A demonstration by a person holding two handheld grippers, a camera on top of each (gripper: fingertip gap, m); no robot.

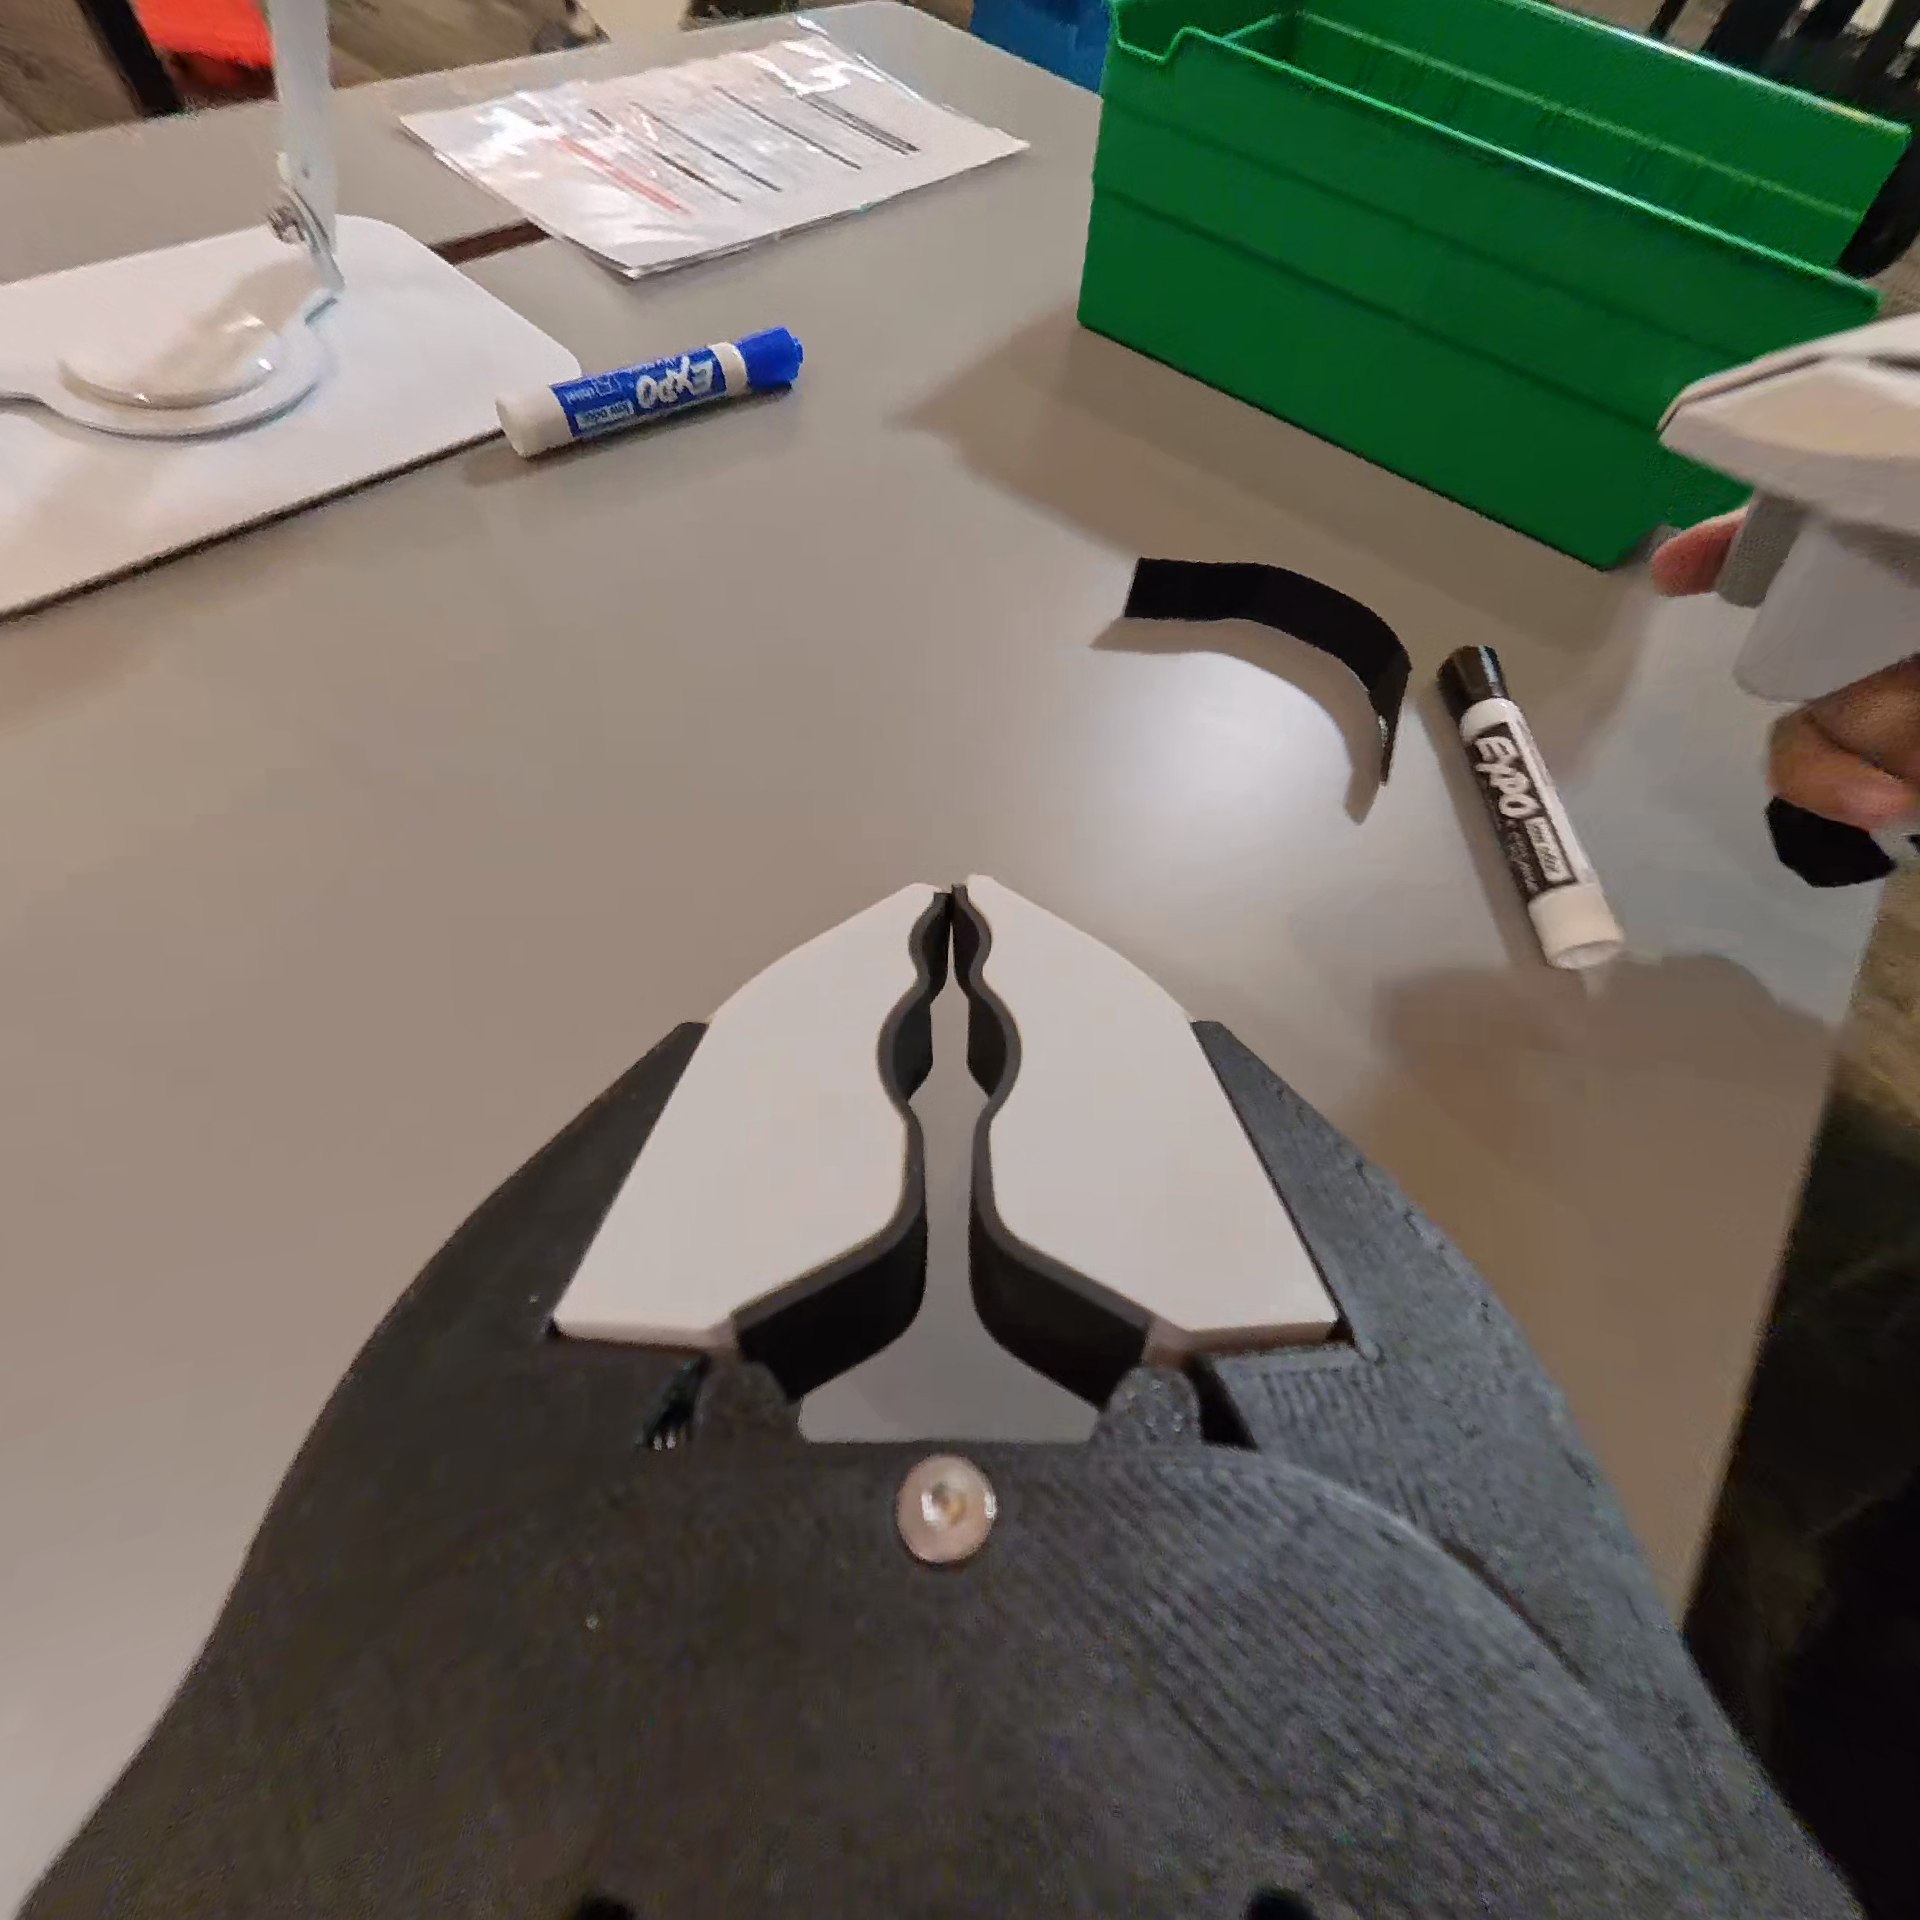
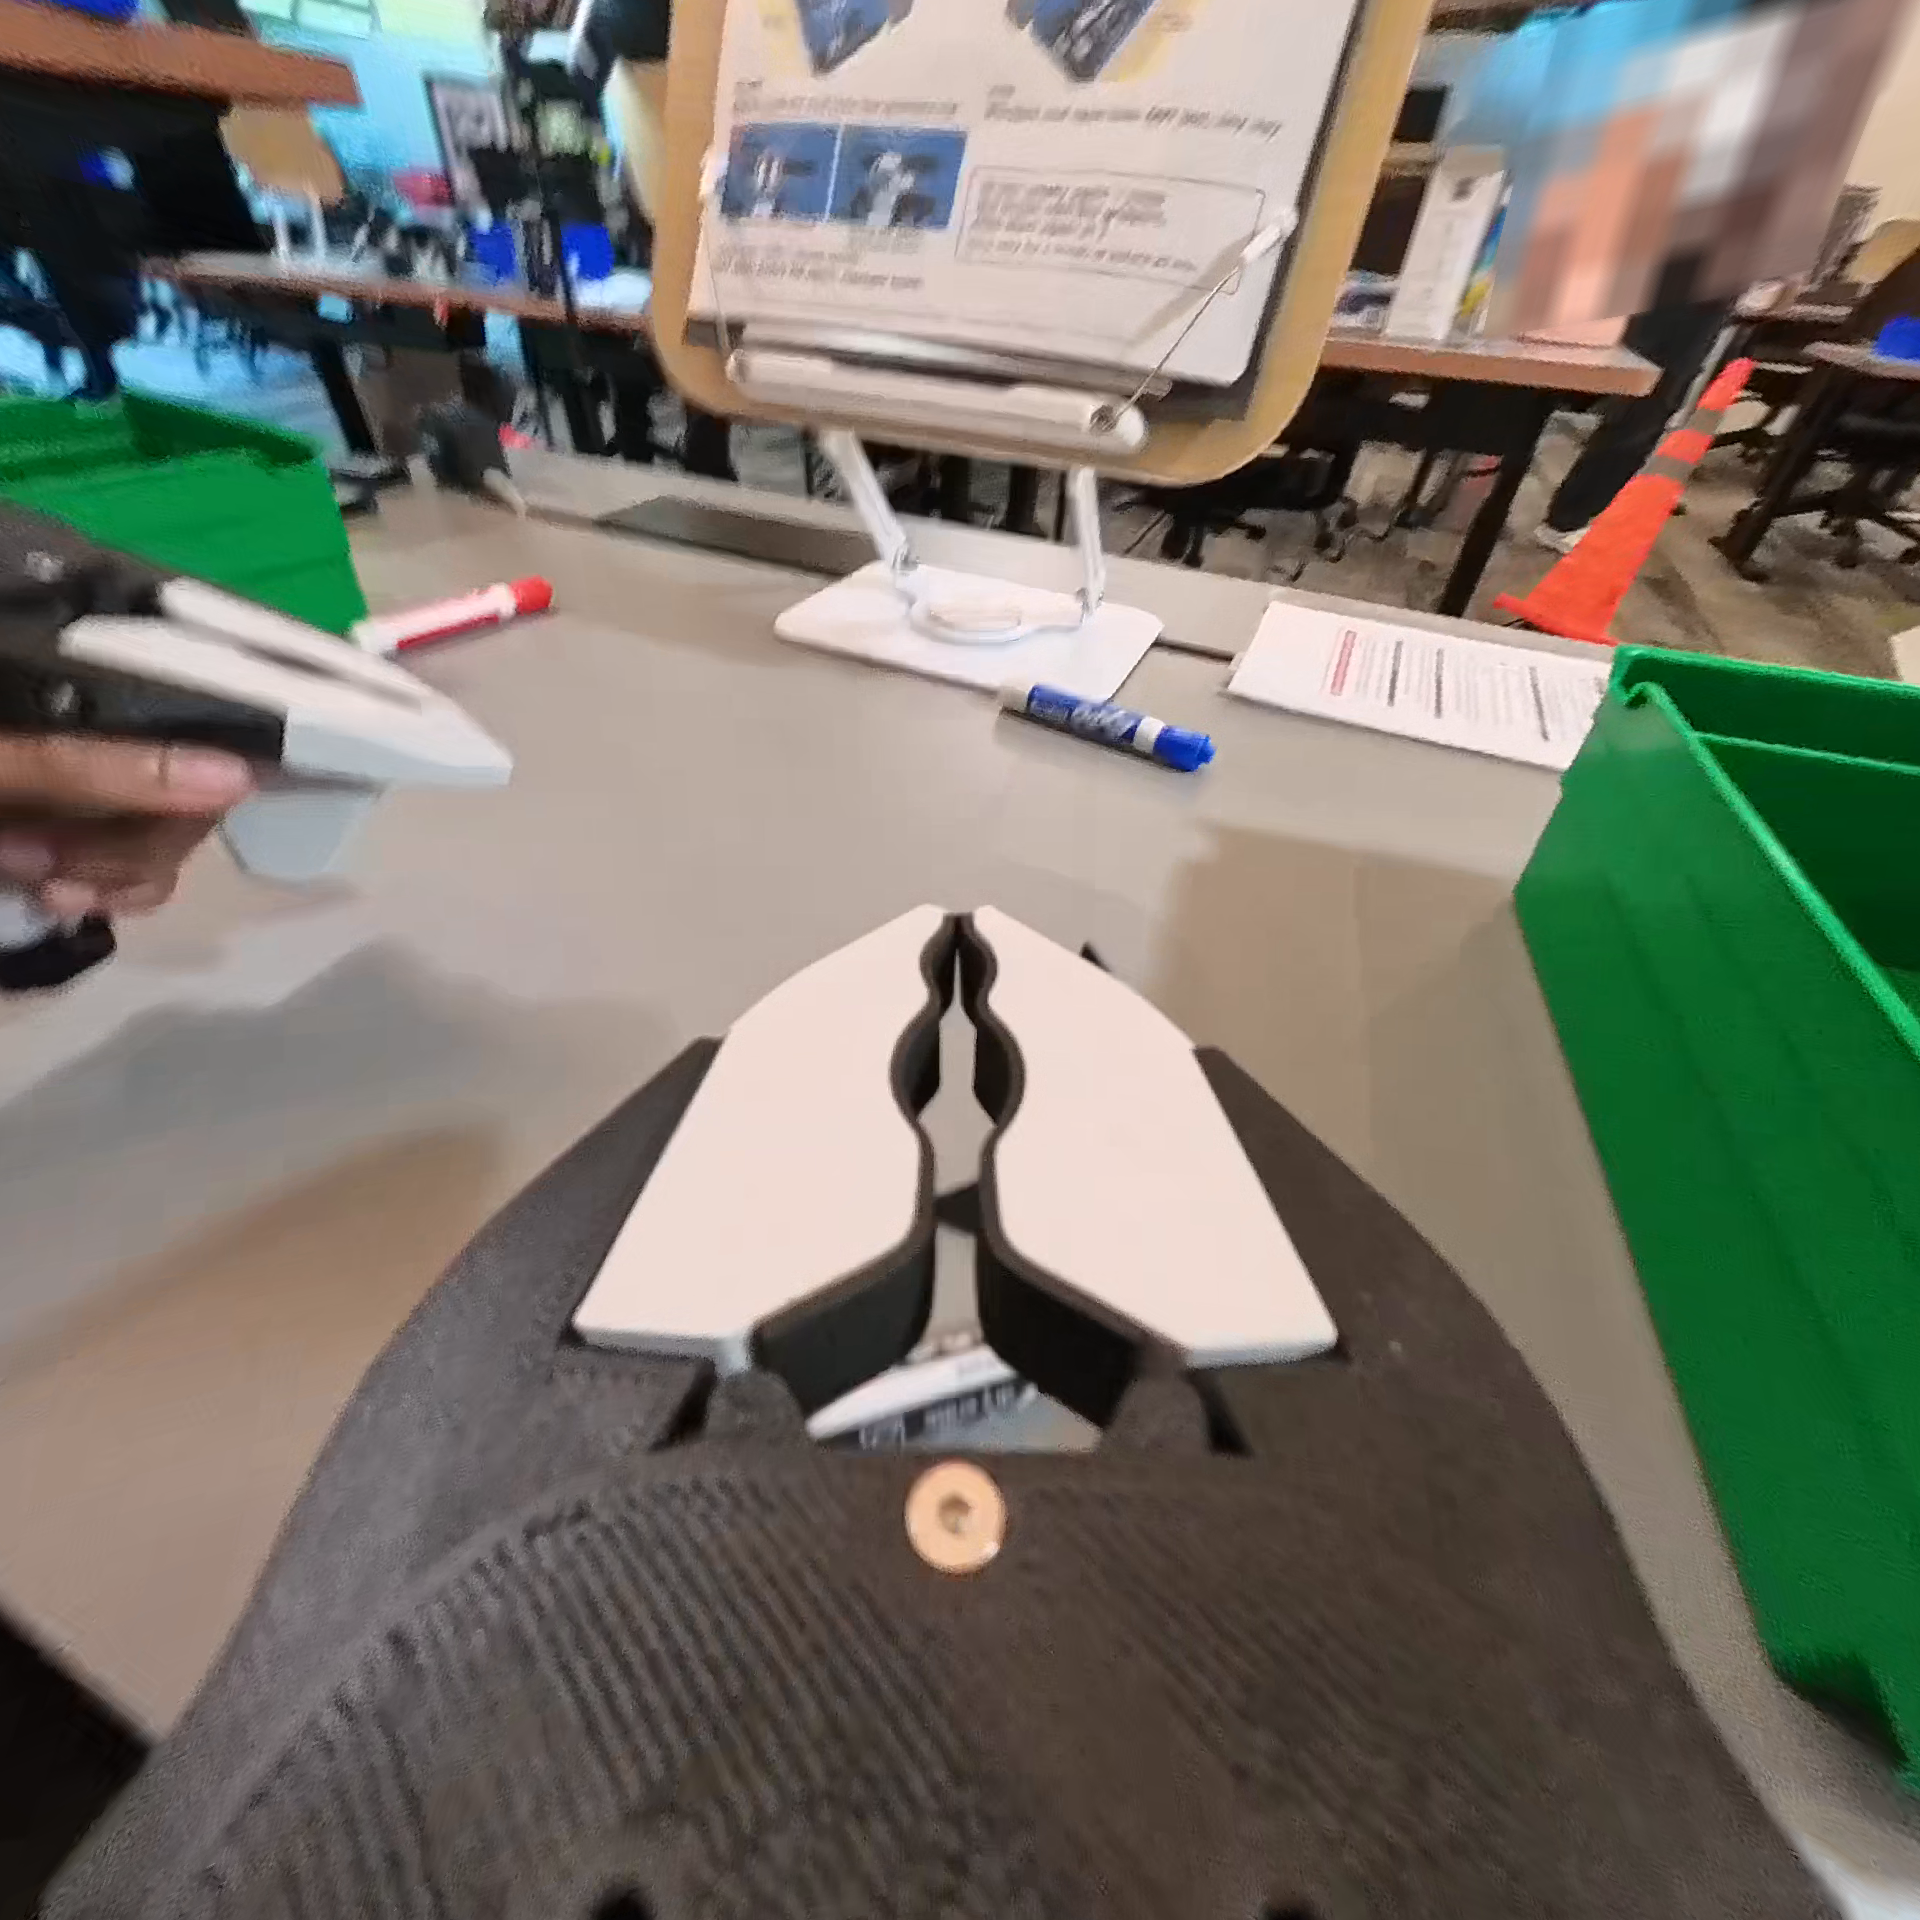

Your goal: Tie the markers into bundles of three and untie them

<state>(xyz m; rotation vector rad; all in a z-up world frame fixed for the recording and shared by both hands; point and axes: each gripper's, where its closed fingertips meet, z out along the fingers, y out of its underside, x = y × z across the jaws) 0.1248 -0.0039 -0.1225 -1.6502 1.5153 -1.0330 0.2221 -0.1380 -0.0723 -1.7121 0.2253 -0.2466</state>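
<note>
A blue marker (image 1: 649, 390) lies on the grey table by the stand's base; it also shows in the right wrist view (image 2: 1107, 724). A black marker (image 1: 1524, 805) lies at the right beside a curled black strap (image 1: 1299, 634). A red marker (image 2: 457, 615) lies far left next to a green bin. My left gripper (image 1: 954, 888) is shut and empty above the table. My right gripper (image 2: 962, 914) is shut and empty; the black marker shows under its base (image 2: 925, 1397). The right gripper also shows at the right edge of the left view (image 1: 1808, 436).
A green bin (image 1: 1455, 270) stands at the right. A white document stand (image 2: 977, 623) with a tilted board stands at the back, with a paper sheet (image 1: 707, 145) beside it. A second green bin (image 2: 177, 499) stands at the left. The table's near edge runs along the right (image 1: 1839, 1039). One gripper's finger ends stand about 20 cm off the other's. The left gripper is farther from the black marker (image 1: 1524, 805), some 20 cm, than the right, some 10 cm.
</note>
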